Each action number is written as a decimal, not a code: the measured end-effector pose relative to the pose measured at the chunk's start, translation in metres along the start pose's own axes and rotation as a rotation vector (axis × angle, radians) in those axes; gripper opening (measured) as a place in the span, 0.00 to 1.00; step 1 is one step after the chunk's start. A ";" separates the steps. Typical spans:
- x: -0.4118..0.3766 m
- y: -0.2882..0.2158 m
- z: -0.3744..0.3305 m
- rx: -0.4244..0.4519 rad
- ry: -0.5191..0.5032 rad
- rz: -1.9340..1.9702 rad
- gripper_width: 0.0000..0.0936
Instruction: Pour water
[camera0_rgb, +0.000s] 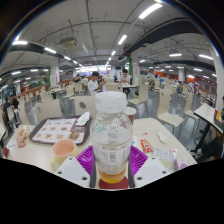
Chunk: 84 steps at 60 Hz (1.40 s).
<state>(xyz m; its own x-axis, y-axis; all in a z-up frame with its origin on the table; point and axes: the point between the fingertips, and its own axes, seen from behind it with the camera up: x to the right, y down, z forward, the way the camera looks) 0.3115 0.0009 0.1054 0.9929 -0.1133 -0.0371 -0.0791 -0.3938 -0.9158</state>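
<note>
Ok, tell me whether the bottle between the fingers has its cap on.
Capped. The bottle stands upright between the gripper fingers, a white cap on its neck, so pouring has not begun.

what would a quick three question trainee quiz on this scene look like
1. True or false: the bottle stands upright between the gripper fingers.
2. What sits nearest the bottle on the table? A) orange cup B) a kettle C) a laptop
3. Fill in: the bottle's cap is ____ on.

Key: 1 true. 2 A. 3 still; the white cap is in place, so pouring has not begun. Whether the pads actually press the bottle cannot be told from this view.
</note>
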 end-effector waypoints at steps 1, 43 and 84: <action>0.001 0.005 0.000 -0.008 0.000 0.001 0.46; 0.014 0.068 -0.036 -0.184 0.085 -0.024 0.90; -0.076 0.030 -0.217 -0.279 0.040 -0.070 0.90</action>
<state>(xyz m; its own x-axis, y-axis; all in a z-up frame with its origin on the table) 0.2147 -0.2004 0.1672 0.9929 -0.1106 0.0432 -0.0375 -0.6369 -0.7700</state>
